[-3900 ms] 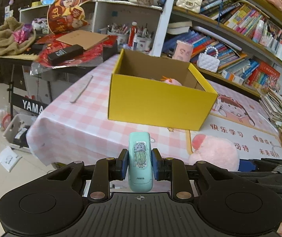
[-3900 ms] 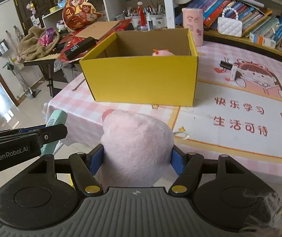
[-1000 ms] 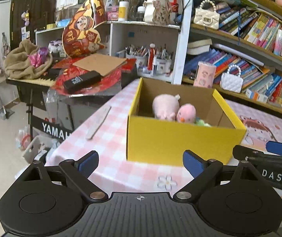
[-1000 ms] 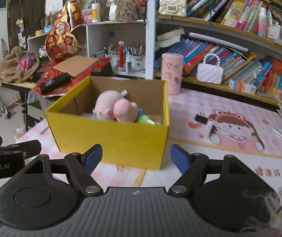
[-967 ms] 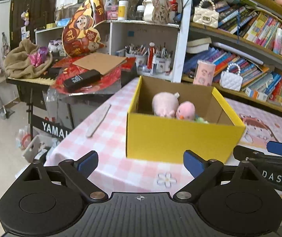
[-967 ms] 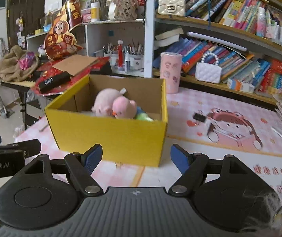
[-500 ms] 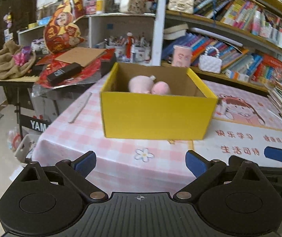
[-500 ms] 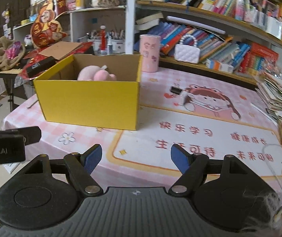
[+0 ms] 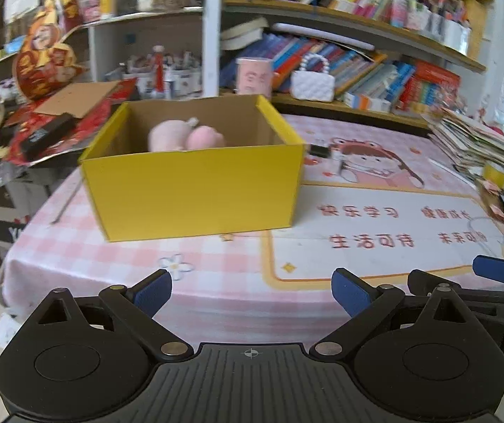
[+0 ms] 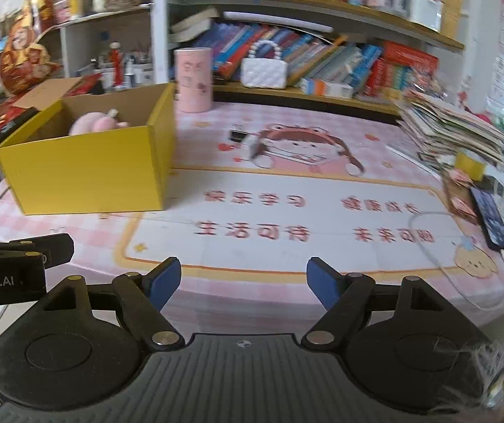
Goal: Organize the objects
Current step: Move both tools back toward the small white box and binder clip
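A yellow cardboard box (image 9: 195, 190) stands open on the left part of the pink table; it also shows in the right wrist view (image 10: 86, 172). Two pink plush toys (image 9: 184, 135) lie inside it, also seen in the right wrist view (image 10: 93, 121). My left gripper (image 9: 252, 292) is open and empty, held off the table's near edge. My right gripper (image 10: 243, 282) is open and empty, to the right of the left one, facing the printed mat (image 10: 287, 218).
A pink cylinder tin (image 10: 194, 79) and a white handbag (image 10: 264, 70) stand behind the box by the bookshelf. A small binder clip (image 10: 237, 135) lies on the mat. Stacked papers (image 10: 456, 130), a phone (image 10: 491, 222) and a white cable (image 10: 463, 282) sit at right.
Both grippers, which held a teal item and a pink plush, are now open and empty; the plush lies in the box. Both have pulled back and turned right.
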Demonstrator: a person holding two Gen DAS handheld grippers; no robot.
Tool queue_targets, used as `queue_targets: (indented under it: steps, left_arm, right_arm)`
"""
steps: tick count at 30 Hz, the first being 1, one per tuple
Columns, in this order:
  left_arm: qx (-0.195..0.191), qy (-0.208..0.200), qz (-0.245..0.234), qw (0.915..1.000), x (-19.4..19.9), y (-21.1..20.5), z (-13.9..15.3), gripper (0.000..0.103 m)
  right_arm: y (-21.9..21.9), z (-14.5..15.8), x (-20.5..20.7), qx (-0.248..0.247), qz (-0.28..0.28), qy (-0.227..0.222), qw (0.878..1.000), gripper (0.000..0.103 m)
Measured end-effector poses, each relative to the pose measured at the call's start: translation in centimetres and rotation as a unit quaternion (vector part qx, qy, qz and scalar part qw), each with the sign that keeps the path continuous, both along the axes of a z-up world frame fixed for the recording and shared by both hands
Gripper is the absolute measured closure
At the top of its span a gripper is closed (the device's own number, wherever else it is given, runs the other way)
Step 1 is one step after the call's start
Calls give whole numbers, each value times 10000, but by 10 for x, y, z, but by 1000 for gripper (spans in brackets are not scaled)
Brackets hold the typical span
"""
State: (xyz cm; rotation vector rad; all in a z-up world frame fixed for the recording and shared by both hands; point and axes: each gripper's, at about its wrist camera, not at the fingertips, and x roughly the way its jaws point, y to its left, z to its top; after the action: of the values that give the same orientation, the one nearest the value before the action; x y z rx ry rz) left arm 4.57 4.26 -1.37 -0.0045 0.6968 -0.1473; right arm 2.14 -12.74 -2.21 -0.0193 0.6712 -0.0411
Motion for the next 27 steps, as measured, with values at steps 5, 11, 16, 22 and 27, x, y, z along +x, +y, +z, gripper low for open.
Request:
queue_targets:
  steps: [5,11,16,22,27]
  left_arm:
    - [-7,56,-288,9996,15,-29,-2,4]
    - [-11,165,-515,9985,37,-67,-6,4]
    - [-44,261,-481,9985,60,-91,-9,4]
    - [-38,380,-502,9980,85,-123,-15,4]
    - [-6,377,-358,9986,108,-144,-19,5]
  right_arm:
    - [-30,-3,5,-11,-311,60,9995,26]
    - [-70,-4,24,-23,-554,189,9983,25]
    - [-95,-5,48,-44,-579,294,9979,25]
    - [-125,-9,81,-93,-512,362,9980,25]
    - [-149,-15,110,-75,-386,445,9982,25]
